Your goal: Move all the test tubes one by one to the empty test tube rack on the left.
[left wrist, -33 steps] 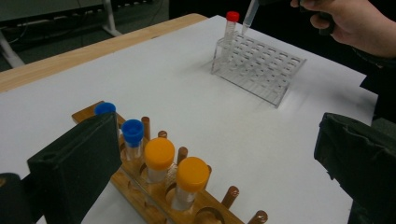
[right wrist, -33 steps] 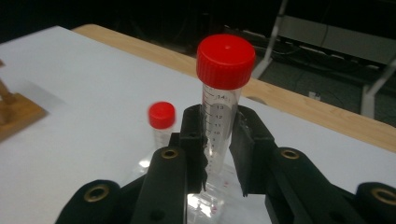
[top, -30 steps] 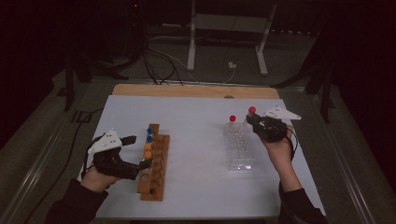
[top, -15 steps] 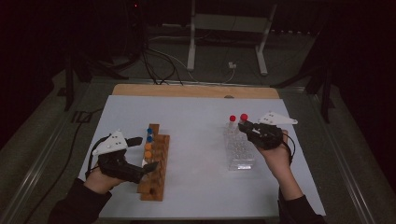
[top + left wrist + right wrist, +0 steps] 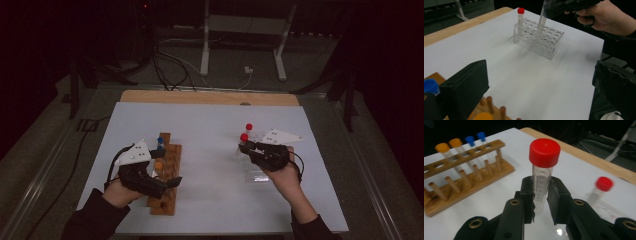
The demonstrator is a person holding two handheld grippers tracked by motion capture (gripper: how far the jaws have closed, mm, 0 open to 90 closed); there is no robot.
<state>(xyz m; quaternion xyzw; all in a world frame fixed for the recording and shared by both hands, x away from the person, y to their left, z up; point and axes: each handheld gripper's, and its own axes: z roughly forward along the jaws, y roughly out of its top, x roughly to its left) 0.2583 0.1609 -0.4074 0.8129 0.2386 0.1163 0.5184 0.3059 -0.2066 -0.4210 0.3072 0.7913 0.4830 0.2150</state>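
Black jaws of the right gripper (image 5: 541, 195) are clamped on a clear tube (image 5: 541, 187) just under its red cap, the tube standing upright between the pads with its printed scale facing the camera. In the high view that right gripper (image 5: 248, 146) hangs over the near-left part of the clear rack (image 5: 257, 170), and in the left gripper view the tube's lower end (image 5: 541, 22) is down among the rack's holes, though whether it sits in one or hovers just above cannot be told. A second red-capped tube (image 5: 520, 17) stands in the rack's far corner; in the right gripper view it is blurred. Open white mat (image 5: 210, 150) lies between the clear rack and the wooden rack (image 5: 167, 175), and both racks sit well in from the mat's edges, with a bare wooden strip of table (image 5: 210, 97) beyond the far edge. The left gripper (image 5: 170, 182) lies over the wooden rack's near half with its jaws spread wide and nothing between them; in its own view the two jaws are cut off at the frame's sides. Blue-capped and orange-capped tubes (image 5: 461, 147) stand in the wooden rack's far rows, partly hidden by the left gripper in the high view. The right hand (image 5: 282, 172) comes in from the bottom, wrist nearly straight, gripper pointing up and left across the mat; the left hand (image 5: 122, 190) grips from below with the gripper pointing right.
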